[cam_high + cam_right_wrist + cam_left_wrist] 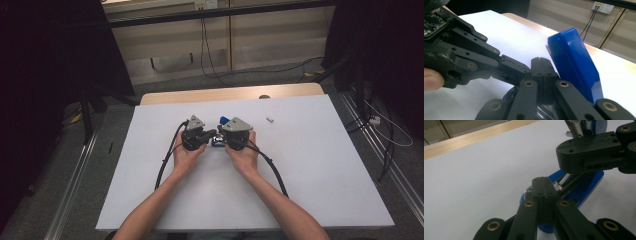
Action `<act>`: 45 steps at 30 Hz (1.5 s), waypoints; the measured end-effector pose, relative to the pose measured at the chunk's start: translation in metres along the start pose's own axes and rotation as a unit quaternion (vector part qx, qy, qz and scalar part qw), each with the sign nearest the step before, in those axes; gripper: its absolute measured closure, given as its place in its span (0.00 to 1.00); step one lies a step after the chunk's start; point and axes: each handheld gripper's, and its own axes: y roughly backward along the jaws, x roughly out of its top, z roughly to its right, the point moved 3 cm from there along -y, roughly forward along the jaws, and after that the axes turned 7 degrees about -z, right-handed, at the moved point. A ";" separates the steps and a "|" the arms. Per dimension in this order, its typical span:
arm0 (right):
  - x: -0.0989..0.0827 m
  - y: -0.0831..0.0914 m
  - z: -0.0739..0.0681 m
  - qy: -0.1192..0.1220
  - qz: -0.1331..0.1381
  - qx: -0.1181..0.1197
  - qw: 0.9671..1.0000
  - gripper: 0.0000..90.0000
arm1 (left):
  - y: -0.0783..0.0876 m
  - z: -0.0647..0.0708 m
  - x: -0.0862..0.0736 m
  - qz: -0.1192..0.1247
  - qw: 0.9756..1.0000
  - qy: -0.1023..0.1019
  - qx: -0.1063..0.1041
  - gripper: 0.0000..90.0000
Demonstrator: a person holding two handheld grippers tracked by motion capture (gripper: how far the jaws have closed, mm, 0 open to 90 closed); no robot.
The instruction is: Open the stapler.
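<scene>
While both hands meet at the middle of the white table (310,165) in the high view, the left gripper (209,135) and the right gripper (223,136) point at each other over a small blue stapler (218,142), and a tiny white piece (270,119) lies far right of them, well apart.

From the left gripper view, the left gripper (543,180) has its jaws pressed together, their tip just over the metal channel of the stapler (586,187), whose blue base lies flat on the table; whether the tip touches, I cannot tell. The right gripper (564,153) comes in from the right, above that base.

From the right gripper view, the right gripper (539,60) is likewise closed with nothing between its jaws, and the stapler's blue lid (574,62) stands swung up to its right.

My guess is the stapler is already opened; whatever goes on in the channel looks unfinished, and closing the lid is left.
</scene>
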 end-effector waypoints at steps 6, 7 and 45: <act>0.001 0.004 0.003 0.004 0.002 -0.011 1.000 1.00 | 0.000 0.000 0.000 0.000 1.000 -0.002 0.000 1.00; 0.001 0.004 0.003 0.002 0.001 -0.011 1.000 1.00 | 0.000 0.000 0.000 0.000 1.000 -0.003 0.000 1.00; 0.000 0.022 0.020 -0.021 0.016 -0.050 0.998 1.00 | 0.000 -0.001 -0.002 0.011 1.000 -0.001 -0.005 1.00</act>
